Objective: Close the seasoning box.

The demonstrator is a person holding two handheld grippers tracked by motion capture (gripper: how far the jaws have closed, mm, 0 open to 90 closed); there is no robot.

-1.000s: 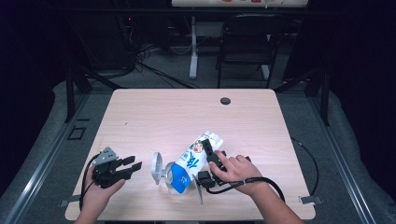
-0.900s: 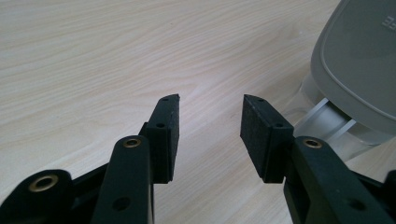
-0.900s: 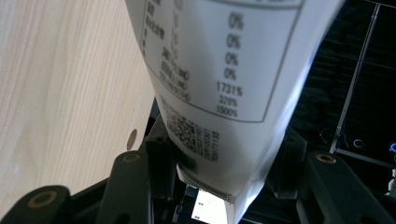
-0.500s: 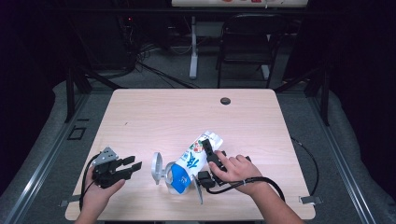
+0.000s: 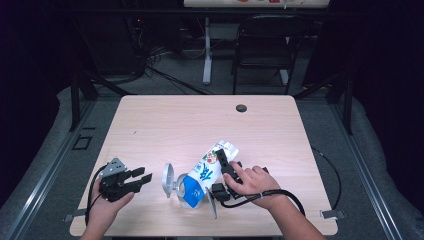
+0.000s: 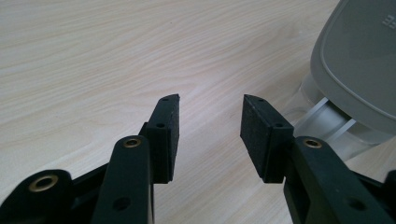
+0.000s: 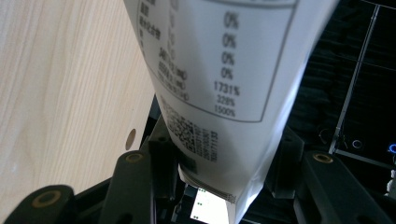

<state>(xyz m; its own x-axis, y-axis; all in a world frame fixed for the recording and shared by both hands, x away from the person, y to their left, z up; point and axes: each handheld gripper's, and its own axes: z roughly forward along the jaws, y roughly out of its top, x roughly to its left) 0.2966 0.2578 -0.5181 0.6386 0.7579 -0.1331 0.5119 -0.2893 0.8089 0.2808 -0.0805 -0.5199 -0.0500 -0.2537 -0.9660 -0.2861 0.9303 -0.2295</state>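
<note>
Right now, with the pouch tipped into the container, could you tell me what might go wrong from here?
1. The right claw grips the pouch near its upper end; the smooth film may slip.
2. The container lies on its side, lid open, with no claw on it; it may roll or slide as the pouch pushes in.
3. The open left claw rests apart from the container, too far to steady it.

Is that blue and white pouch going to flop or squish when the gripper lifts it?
The pouch probably bends rather than staying stiff: it looks like thin film, and the right gripper pinches it near one end. It seems light. Its glossy skin might slip between the pads.
</note>
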